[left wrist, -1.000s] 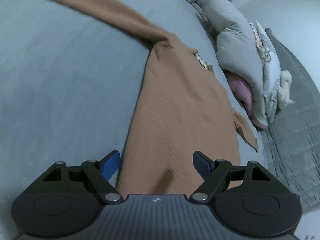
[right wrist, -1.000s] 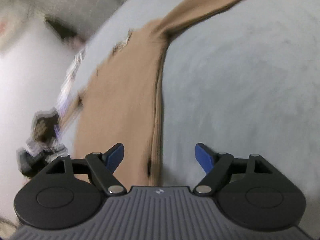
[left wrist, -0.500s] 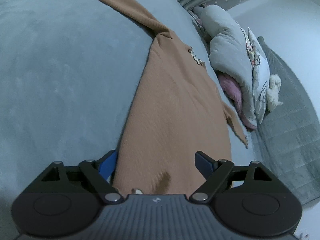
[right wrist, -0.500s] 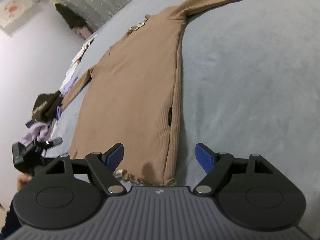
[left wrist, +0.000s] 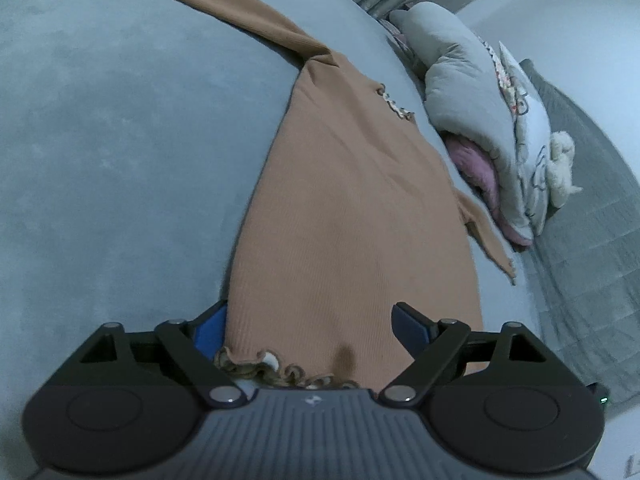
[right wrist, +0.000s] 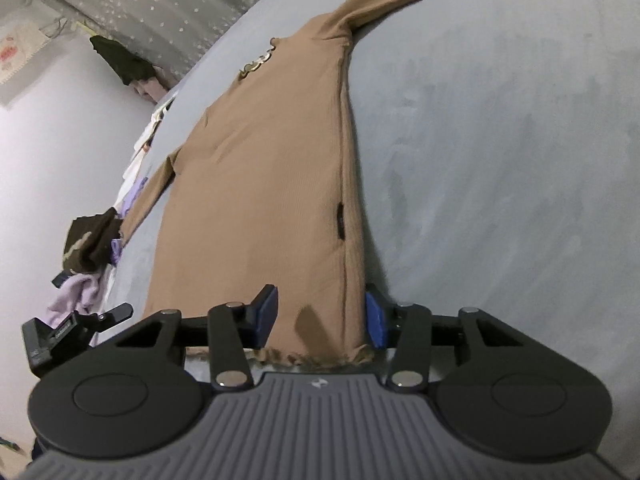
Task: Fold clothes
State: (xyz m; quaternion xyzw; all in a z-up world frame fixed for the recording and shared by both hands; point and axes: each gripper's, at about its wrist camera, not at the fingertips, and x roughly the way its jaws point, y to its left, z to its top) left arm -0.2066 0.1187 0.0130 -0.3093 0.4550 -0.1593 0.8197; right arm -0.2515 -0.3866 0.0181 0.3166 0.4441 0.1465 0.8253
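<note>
Tan ribbed top [left wrist: 352,216] lies flat on the grey-blue bed [left wrist: 120,160], running from the frilled hem at lower centre to the collar at upper centre in both wrist views. We note the left tool [left wrist: 310,326] spread wide over the hem's corner, not clamping. The right tool [right wrist: 320,314] brackets the opposite hem corner, its fingers narrower but not pinching. Pillows [left wrist: 480,120] sit at right.

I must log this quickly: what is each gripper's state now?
Left gripper: open, astride the brown top's frilled hem, holding nothing.
Right gripper: open, partly narrowed around the hem corner, not clamped.
</note>
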